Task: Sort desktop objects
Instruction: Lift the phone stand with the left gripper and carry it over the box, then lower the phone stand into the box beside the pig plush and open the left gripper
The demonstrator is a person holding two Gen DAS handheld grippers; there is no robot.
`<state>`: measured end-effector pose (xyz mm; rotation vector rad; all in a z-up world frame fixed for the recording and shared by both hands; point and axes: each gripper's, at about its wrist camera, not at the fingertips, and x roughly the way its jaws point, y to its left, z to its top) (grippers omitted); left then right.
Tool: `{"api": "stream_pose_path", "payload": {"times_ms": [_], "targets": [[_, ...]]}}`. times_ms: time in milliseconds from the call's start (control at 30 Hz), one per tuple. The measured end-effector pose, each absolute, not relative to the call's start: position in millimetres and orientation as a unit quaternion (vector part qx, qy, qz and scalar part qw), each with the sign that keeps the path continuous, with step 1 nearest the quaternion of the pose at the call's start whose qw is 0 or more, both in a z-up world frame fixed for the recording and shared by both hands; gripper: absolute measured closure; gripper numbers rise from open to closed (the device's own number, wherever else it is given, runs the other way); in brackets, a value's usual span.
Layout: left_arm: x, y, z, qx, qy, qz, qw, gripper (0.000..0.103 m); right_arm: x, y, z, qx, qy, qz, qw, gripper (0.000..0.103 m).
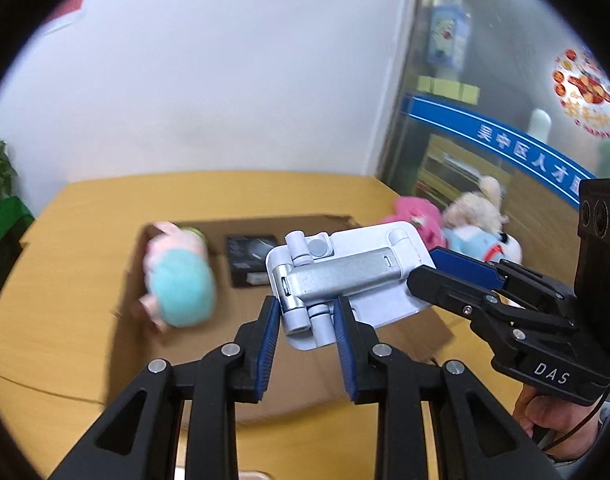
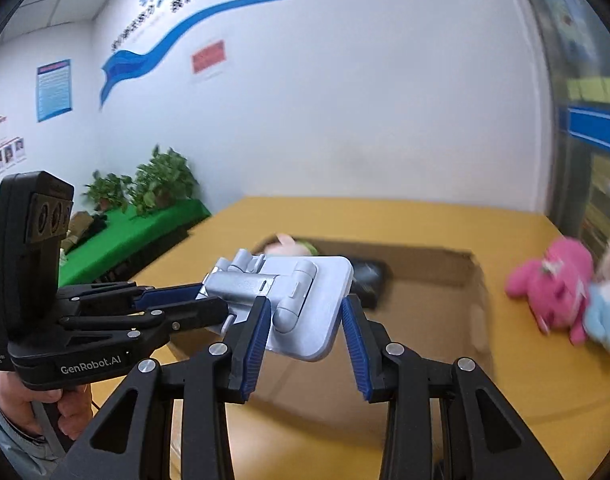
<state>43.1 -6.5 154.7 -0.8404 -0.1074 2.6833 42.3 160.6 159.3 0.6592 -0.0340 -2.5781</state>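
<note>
We hold the phone stand (image 1: 337, 276) over the cardboard box (image 2: 437, 304), both hand-held grippers clamping it; next, lower and release.

- An office or institutional room is indicated by white walls carrying a blue wave-shaped wall graphic (image 2: 209, 20) with lettering.
- A blue framed notice board (image 2: 54, 90) and small staff portrait photos (image 2: 5, 156) are seen mounted.
- Potted green plants (image 2: 145, 186) are set beside the yellow wooden bench (image 2: 525, 380).
</note>
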Motion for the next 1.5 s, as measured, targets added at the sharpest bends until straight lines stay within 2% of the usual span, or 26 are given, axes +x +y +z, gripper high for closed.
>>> {"api": "stream_pose_path", "payload": {"times_ms": [133, 267, 400, 600, 767, 1067, 1133, 1233, 1333, 1367, 1500], "targets": [[23.4, -42.9, 164.4, -0.294, -0.04, 0.946, 0.132, 0.077, 11.9, 128.0, 162.0, 0.248, -0.016, -0.931, 0.267, 0.067], [-4.5, -71.8, 150.8, -0.327, -0.038, 0.938, 0.105, 0.078, -21.5, 97.3, 146.5, 0.278, -0.043, -0.912, 0.298, 0.067], [-31.7, -92.0, 110.8, -0.383, -0.06, 0.917, 0.093, 0.078, -53.4, 75.8, 125.4, 0.31, -0.075, -0.894, 0.316, 0.067], [-52.8, -110.4, 47.0, -0.449, -0.089, 0.885, 0.083, 0.079, -81.8, 47.8, 68.5, 0.389, -0.072, -0.866, 0.305, 0.067], [-57.6, -108.9, 24.2, -0.474, -0.054, 0.876, 0.07, 0.079, -97.1, 48.7, 19.5, 0.453, -0.109, -0.835, 0.293, 0.067], [-64.2, -96.6, 11.7, -0.501, 0.032, 0.864, 0.041, 0.079, -106.2, 39.3, -19.0, 0.516, -0.134, -0.8, 0.275, 0.067], [-64.3, -94.3, 10.1, -0.505, 0.045, 0.861, 0.032, 0.081, -109.1, 34.8, -28.3, 0.534, -0.134, -0.789, 0.272, 0.067], [-65.6, -92.5, 7.2, -0.511, 0.066, 0.857, 0.018, 0.091, -108.9, 32.2, -37.2, 0.545, -0.137, -0.783, 0.265, 0.067], [-64.1, -93.6, 7.3, -0.512, 0.072, 0.856, 0.016, 0.091, -108.0, 34.4, -37.4, 0.539, -0.147, -0.784, 0.27, 0.066], [-61.5, -96.0, 8.7, -0.51, 0.065, 0.857, 0.019, 0.091, -105.9, 36.7, -35.4, 0.535, -0.149, -0.787, 0.271, 0.064], [-41.6, -102.7, 29.3, -0.467, 0.031, 0.883, 0.026, 0.091, -84.0, 63.9, -6.1, 0.485, -0.138, -0.826, 0.252, 0.033]]}}
